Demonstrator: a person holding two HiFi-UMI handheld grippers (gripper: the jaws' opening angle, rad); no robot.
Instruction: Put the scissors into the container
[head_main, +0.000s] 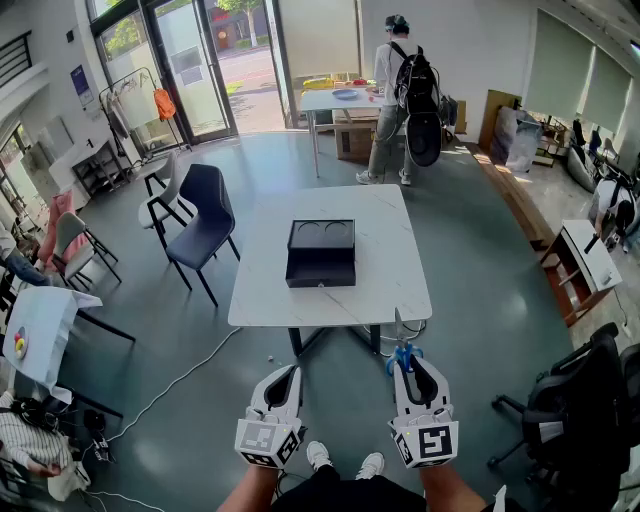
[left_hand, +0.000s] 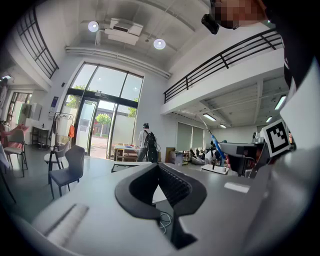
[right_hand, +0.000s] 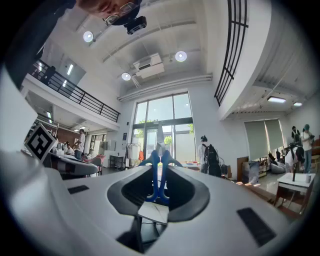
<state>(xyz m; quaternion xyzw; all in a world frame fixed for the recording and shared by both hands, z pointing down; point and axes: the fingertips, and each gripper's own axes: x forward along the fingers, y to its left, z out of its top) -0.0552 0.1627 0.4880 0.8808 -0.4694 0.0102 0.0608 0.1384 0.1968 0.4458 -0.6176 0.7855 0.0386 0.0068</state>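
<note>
So the scissors (right_hand: 159, 180) are nowhere near the container (head_main: 320, 272) yet. They're pinched by their blue handles in the right gripper (head_main: 407, 370), with the blade end poking out ahead toward the table (head_main: 270, 290). The container sits on that table, well apart from both grippers.

My worry is the grip. The jaws are clamped on thin handles and most of the scissors hang out front, so I reckon a quick swing or a tilt could make them pivot or slide out before they reach the table. The blades leading the way also means they could hit the container's front wall first and get knocked crooked.

The container looks split, with two round hollows at the back and an open tray in front, so letting go too early could land them across the rim.

The left gripper (head_main: 288, 375) looks closed on nothing, so it's no help. There's also a cable (head_main: 170, 385) on the floor by the table, which is trip bait.
</note>
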